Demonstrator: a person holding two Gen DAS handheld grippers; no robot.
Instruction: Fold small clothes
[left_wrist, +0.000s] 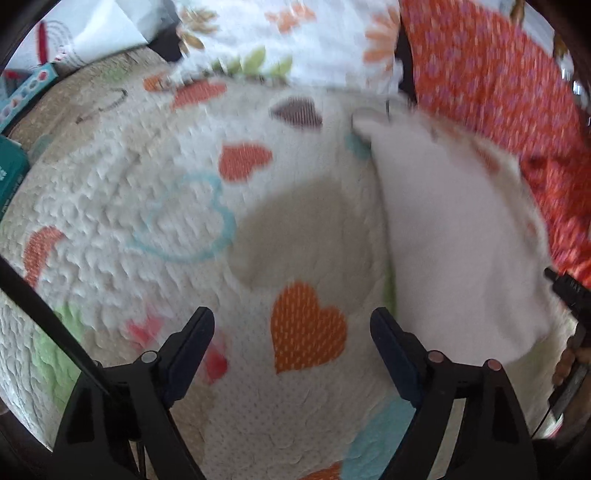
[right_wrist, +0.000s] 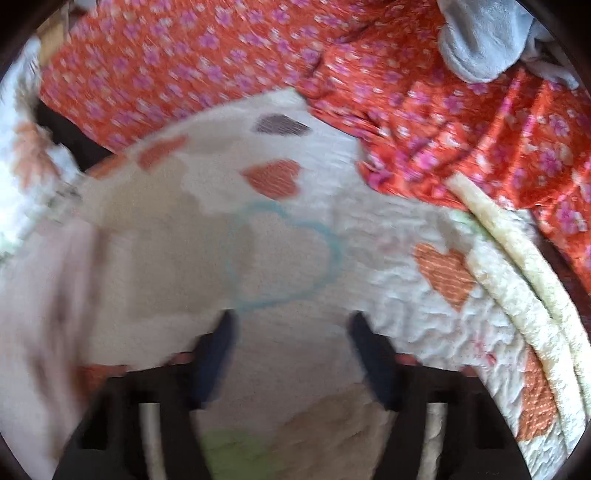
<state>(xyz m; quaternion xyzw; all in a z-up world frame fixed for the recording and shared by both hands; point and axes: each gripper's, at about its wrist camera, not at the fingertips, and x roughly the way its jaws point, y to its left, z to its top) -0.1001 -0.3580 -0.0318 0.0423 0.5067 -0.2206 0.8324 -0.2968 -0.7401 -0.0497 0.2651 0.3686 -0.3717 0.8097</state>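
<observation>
A small pale pink-white garment (left_wrist: 454, 229) lies flat on a white quilt with hearts (left_wrist: 110, 206), to the right of my left gripper (left_wrist: 291, 325). That gripper hangs open over an orange heart with only quilt showing between its fingers. The other gripper's black tip (left_wrist: 569, 291) pokes in at the right edge, past the garment. In the blurred right wrist view the garment (right_wrist: 44, 295) fills the left side. My right gripper (right_wrist: 293, 332) is open above the quilt (right_wrist: 406, 332), beside the garment, with nothing in its gap.
An orange cloth with pink flowers (right_wrist: 221, 62) is bunched along the far side of the quilt. A grey soft item (right_wrist: 476, 40) rests on it. A flowered white fabric (left_wrist: 295, 37) lies further back. Teal boxes (left_wrist: 14, 170) stand at the left. The quilt's thick cream border (right_wrist: 524, 266) runs down the right.
</observation>
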